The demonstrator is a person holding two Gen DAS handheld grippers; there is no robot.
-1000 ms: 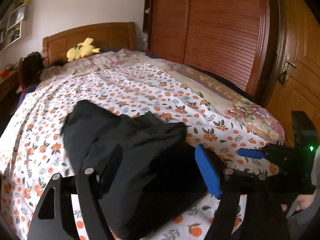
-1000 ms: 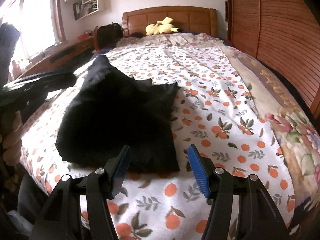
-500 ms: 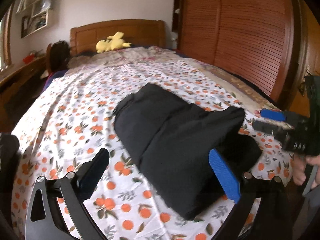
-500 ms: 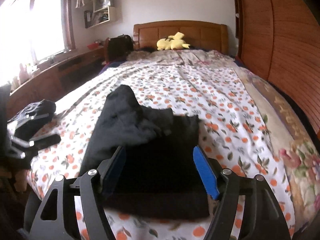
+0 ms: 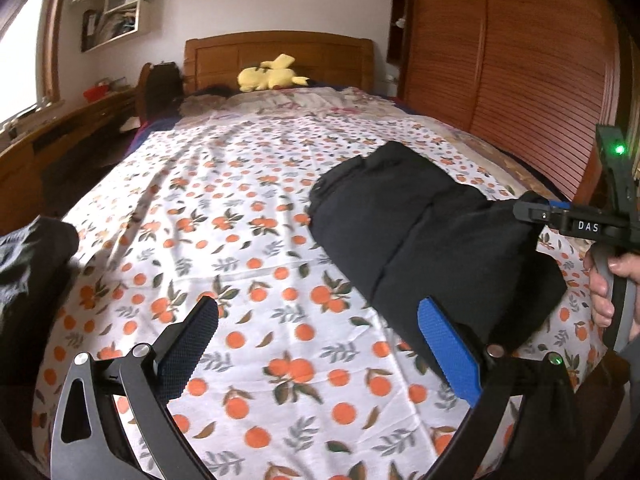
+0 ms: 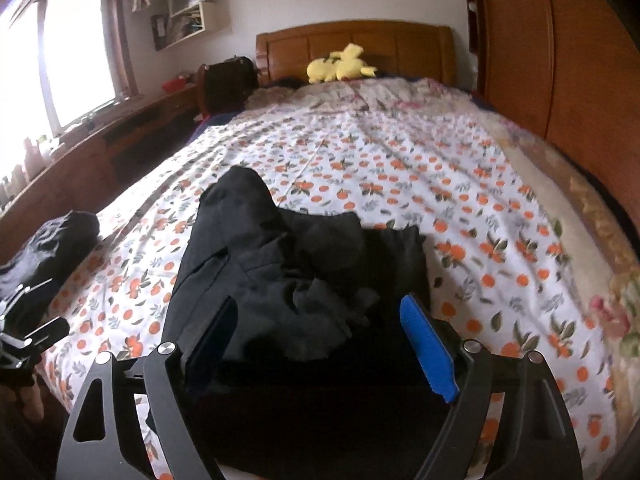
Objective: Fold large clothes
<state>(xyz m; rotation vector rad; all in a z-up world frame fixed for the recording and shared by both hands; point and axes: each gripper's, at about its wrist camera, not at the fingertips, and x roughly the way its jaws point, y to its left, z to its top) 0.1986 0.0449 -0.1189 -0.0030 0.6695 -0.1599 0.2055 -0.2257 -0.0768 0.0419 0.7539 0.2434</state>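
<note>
Where the orange-print bedsheet (image 5: 256,264) covers the bed's near end, the black garment (image 5: 420,248) lies as a thick folded bundle, rumpled on top. Its long axis runs from the foot edge toward the headboard (image 5: 276,50). The left tool (image 5: 316,352) and right tool (image 6: 316,344) both stand wide, gripping nothing.

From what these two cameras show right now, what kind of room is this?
Most likely a home bedroom. A large bed with an orange-patterned white sheet fills the view, a yellow plush toy lies by the wooden headboard, and a slatted wooden wardrobe stands alongside.
</note>
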